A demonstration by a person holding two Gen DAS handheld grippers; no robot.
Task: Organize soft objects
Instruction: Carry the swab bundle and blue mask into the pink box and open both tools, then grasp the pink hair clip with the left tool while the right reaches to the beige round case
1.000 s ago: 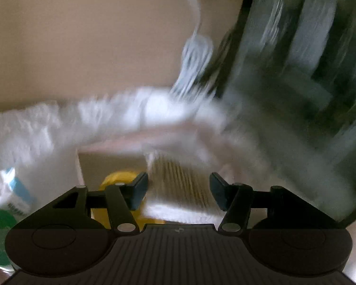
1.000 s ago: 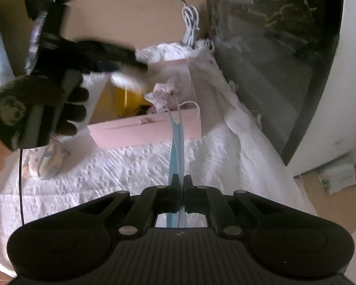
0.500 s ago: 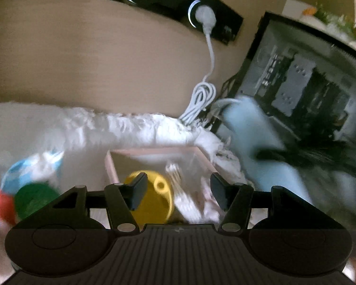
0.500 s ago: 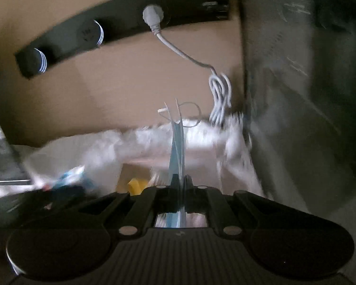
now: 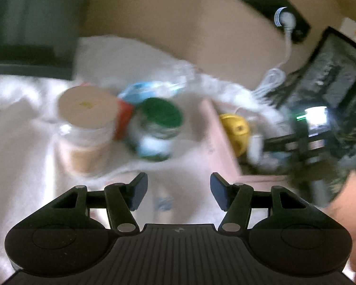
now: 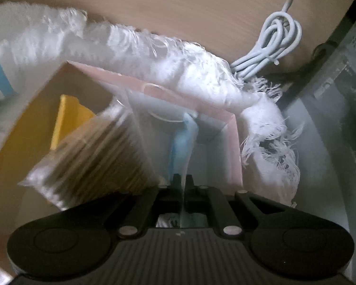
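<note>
In the right wrist view my right gripper reaches down into the pink box. A blue face mask stands between its fingers; the jaws are opening but still close on it. A clear packet of cotton swabs and a yellow object lie in the box to the left of the mask. My left gripper stands open with nothing in it, over the white towel. The pink box, the yellow object and the blurred right gripper show at its right.
A beige-lidded jar, a green-lidded jar and a blue-white packet stand on the towel ahead of the left gripper. A coiled white cable hangs on the wooden wall. A dark glass case rises at the right.
The right gripper has come down over the box, lowering the mask inside. The left gripper has swung left, away from the box, so the jars now lie ahead of it.
</note>
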